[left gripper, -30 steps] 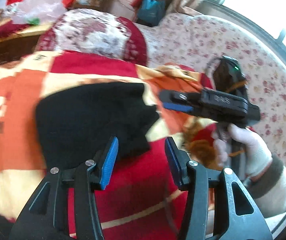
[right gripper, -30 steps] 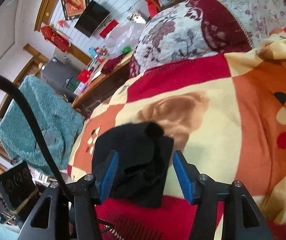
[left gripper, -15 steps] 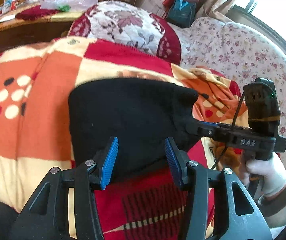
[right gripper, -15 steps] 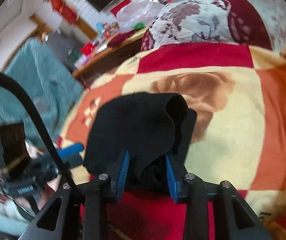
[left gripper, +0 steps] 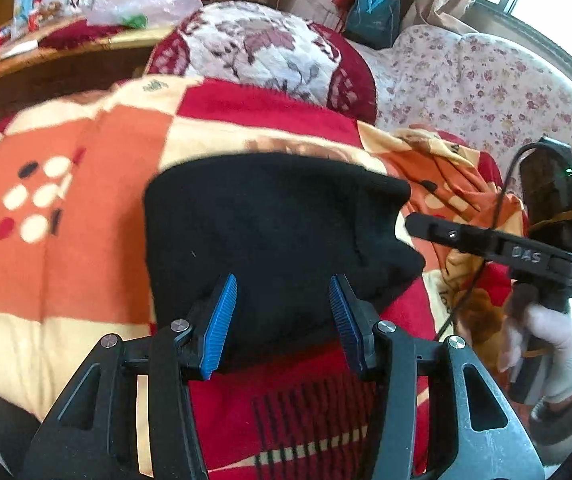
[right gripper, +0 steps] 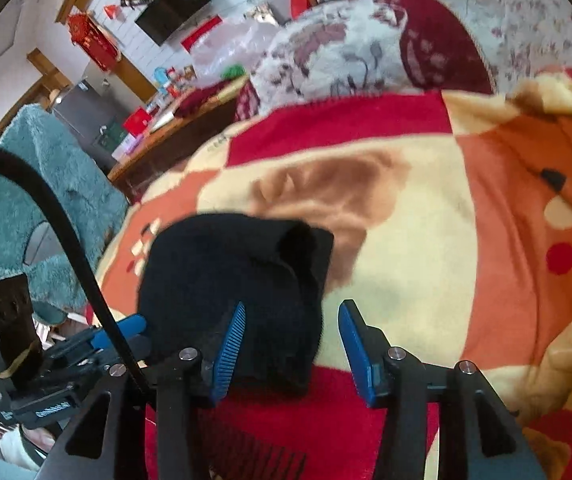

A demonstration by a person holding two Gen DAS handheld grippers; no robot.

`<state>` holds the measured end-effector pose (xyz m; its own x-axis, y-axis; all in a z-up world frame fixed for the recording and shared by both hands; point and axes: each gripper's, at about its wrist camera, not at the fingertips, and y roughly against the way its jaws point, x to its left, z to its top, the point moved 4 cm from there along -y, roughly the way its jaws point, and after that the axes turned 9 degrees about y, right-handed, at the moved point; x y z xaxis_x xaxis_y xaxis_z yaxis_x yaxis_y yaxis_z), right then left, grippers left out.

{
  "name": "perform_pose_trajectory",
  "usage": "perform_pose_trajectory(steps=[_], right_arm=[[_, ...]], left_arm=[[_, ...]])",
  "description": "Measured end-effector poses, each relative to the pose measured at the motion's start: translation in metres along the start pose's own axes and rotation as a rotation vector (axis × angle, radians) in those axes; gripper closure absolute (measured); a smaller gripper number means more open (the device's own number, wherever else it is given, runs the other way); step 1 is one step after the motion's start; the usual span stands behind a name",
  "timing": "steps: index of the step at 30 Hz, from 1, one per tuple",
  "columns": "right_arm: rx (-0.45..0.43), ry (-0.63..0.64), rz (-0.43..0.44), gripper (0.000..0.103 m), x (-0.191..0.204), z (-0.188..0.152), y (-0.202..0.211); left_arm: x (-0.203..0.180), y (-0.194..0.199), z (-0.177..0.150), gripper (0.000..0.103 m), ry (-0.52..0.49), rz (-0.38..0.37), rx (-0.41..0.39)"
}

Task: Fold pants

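The black pants (left gripper: 270,240) lie folded into a thick pad on the checked blanket (left gripper: 66,264). My left gripper (left gripper: 284,320) hangs over their near edge, open, with cloth showing between the blue pads but not pinched. Just off the pants' right corner, my right gripper (left gripper: 415,226) is held by a white-gloved hand (left gripper: 553,344). In the right wrist view the right gripper (right gripper: 291,348) has its jaws opening. The rolled side of the pants (right gripper: 226,272) sits by its left pad, and the right pad is clear of the cloth. The left gripper (right gripper: 126,326) shows at the lower left.
A floral red-and-white cushion (left gripper: 262,48) lies behind the blanket, with a flowered sofa cover (left gripper: 485,92) to the right. A cluttered wooden table (left gripper: 46,56) stands at the back left. A teal fluffy throw (right gripper: 26,200) hangs beyond the blanket's left edge.
The left gripper came down and forward until the pants' near edge lay between its fingers. The right gripper's jaws narrowed around the pants' rolled side, then widened and drew back off it.
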<state>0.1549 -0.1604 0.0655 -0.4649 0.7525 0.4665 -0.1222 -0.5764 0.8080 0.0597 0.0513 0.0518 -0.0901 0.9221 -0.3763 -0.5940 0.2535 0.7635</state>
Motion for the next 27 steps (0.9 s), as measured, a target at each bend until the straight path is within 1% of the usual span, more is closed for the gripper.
perform_pose_trajectory(steps=[2,4,9,12,15,16,18,20,24,27], right_arm=[[-0.031,0.014,0.013,0.056,0.008,0.007,0.007],[-0.049,0.037,0.030,0.055,0.018,0.012,0.010],[-0.039,0.104,0.049,0.055,0.040,0.017,0.005],[-0.039,0.151,0.064,0.053,0.051,0.018,0.001],[-0.035,0.193,0.053,0.051,0.053,0.020,-0.001],[-0.029,0.200,0.047,0.050,0.052,0.021,-0.003],[-0.020,0.208,0.024,0.049,0.049,0.025,-0.006],[-0.018,0.204,0.023,0.047,0.046,0.030,-0.010],[-0.009,0.203,0.019,0.045,0.043,0.036,-0.020],[-0.006,0.216,-0.026,0.044,0.043,0.038,-0.022]], left_arm=[[0.000,0.004,0.005,0.056,-0.012,0.032,-0.015],[0.000,0.006,0.008,0.056,-0.020,0.047,-0.025],[0.003,0.010,0.013,0.056,-0.024,0.067,-0.040],[0.008,0.011,0.017,0.056,-0.012,0.066,-0.039],[0.017,0.010,0.022,0.056,0.020,0.065,-0.032],[0.021,0.009,0.024,0.054,0.033,0.063,-0.027],[0.029,0.007,0.029,0.054,0.067,0.058,-0.019],[0.036,0.004,0.032,0.054,0.092,0.065,-0.012],[0.044,0.001,0.037,0.054,0.114,0.078,-0.011],[0.047,-0.001,0.040,0.054,0.115,0.085,-0.016]])
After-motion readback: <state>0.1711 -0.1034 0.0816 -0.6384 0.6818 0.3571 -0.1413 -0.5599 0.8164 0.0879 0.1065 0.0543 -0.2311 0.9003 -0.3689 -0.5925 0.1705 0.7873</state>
